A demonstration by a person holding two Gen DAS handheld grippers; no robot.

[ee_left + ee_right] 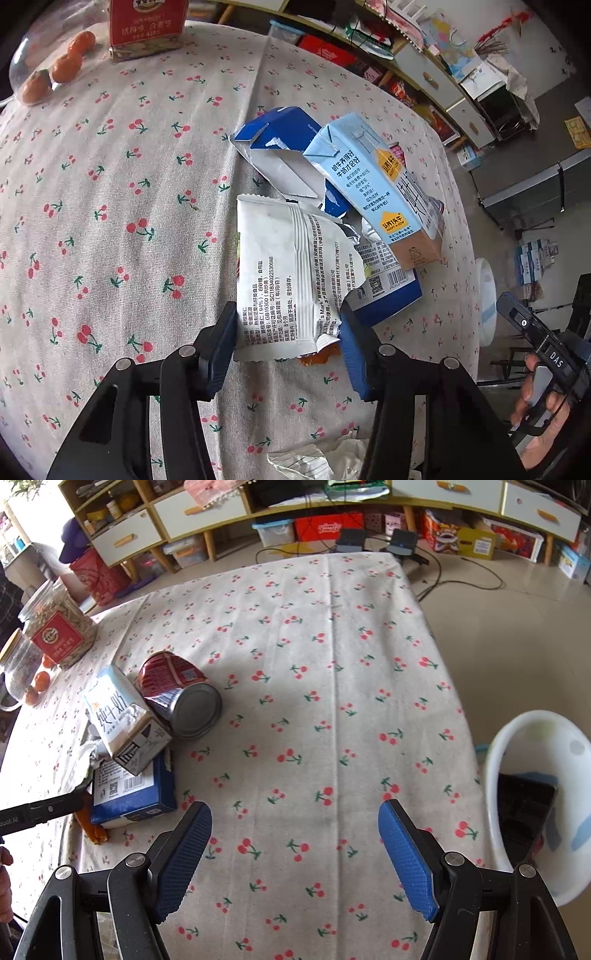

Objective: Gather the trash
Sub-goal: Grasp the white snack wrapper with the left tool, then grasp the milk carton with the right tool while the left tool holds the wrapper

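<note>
Left tool tilted steeply down, pads against the white wrapper; right tool wide, empty.

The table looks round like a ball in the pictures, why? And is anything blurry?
Left wrist view: the fisheye lens bulges the cherry-print tablecloth into a dome; small print on the white crinkled snack wrapper stays sharp. Right wrist view: the white plastic bin curves at the edge; soft daylight, faint shadows.
</note>
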